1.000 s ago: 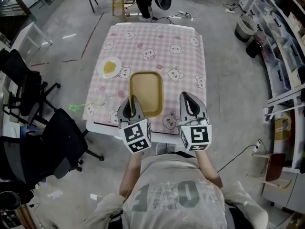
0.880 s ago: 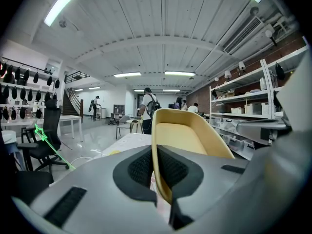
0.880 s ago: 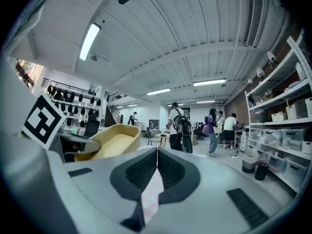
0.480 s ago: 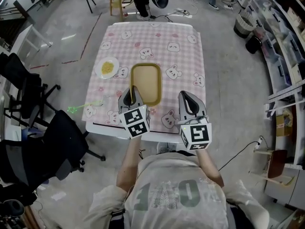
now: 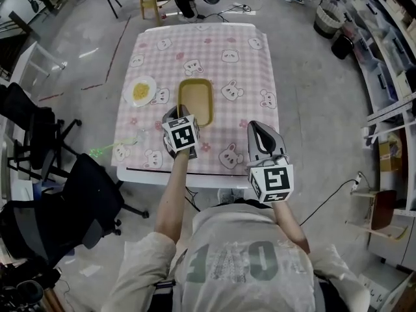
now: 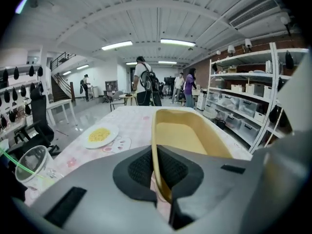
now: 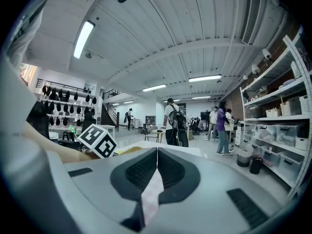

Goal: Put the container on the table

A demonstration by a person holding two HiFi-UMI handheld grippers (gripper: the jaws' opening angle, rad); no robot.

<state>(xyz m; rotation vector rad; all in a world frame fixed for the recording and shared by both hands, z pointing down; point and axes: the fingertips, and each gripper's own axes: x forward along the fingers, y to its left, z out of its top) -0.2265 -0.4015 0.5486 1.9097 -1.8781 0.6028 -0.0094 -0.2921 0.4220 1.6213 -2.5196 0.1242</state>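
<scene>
Head view, from the left: black office chairs (image 5: 84,187) stand on the floor beside the table (image 5: 247,70), which wears a pink checked cloth. A clear cup (image 6: 30,162) with a green straw sits at the table's near left corner. Further in, a plate (image 5: 140,91) of yellow food lies just left of the container (image 5: 195,99). The container is a tan oblong tray over the middle of the table, its long axis running straight away from the person, parallel to the table's long sides. The left gripper (image 6: 157,172) has its jaws clamped on the near end of the container's rim, and the tray stretches forward from the pads (whether its underside touches the cloth cannot be told). Bare cloth lies beyond the container's far end and to its right, out to the table's right edge. The right gripper (image 7: 157,167) hovers over the near right of the table, well apart from the container, jaws pressed together with nothing between them. Shelves (image 5: 383,64) line the room's right side.
</scene>
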